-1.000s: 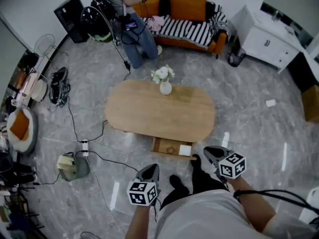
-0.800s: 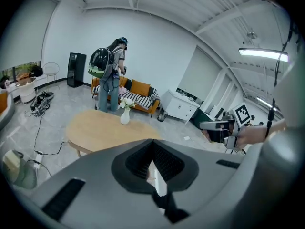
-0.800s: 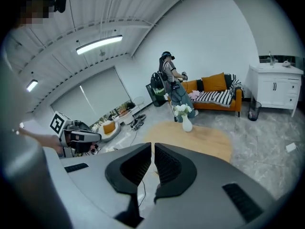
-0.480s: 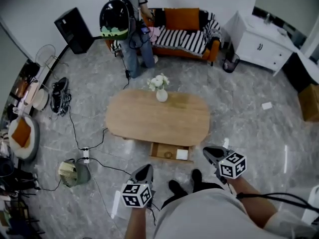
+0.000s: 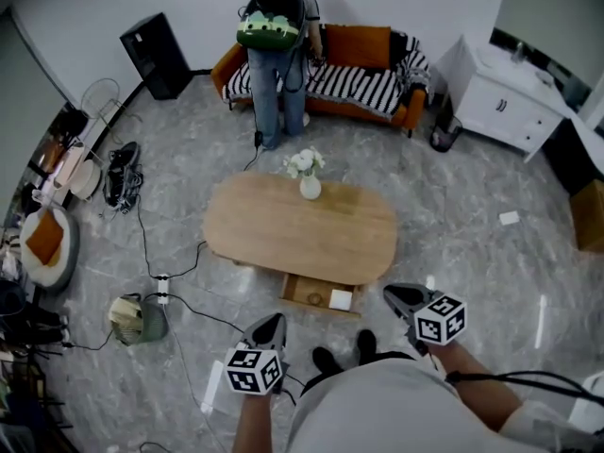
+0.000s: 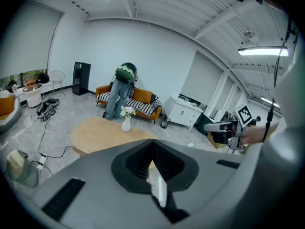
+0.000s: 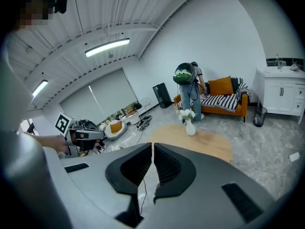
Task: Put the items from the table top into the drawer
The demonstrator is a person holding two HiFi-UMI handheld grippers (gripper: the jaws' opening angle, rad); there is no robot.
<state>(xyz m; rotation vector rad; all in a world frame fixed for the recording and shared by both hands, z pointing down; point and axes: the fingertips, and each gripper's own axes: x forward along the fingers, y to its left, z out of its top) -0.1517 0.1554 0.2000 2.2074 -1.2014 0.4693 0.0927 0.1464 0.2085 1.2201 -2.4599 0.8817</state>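
Note:
The oval wooden table (image 5: pixel 283 239) bears only a white vase of flowers (image 5: pixel 310 182). Under its near edge the drawer (image 5: pixel 304 286) stands pulled out, with a white flat item (image 5: pixel 341 299) and a small round item (image 5: pixel 312 298) inside. My left gripper (image 5: pixel 270 327) hangs shut over the floor, short of the drawer and to its left. My right gripper (image 5: pixel 400 298) is shut too, just right of the drawer, and nothing shows between its jaws. In the left gripper view the jaws of the left gripper (image 6: pixel 152 143) meet at the tips; the right gripper (image 7: pixel 152 146) shows a hairline slit.
A person with a green backpack (image 5: pixel 276 36) stands at the orange sofa (image 5: pixel 377 64) behind the table. A white cabinet (image 5: pixel 500 97) is at the back right and a black speaker (image 5: pixel 156 55) at the back left. Cables and a power strip (image 5: pixel 160 281) cross the floor on the left.
Both grippers have risen and drawn back a little from the table, which looks smaller now. The person in the background has walked to the sofa and faces it.

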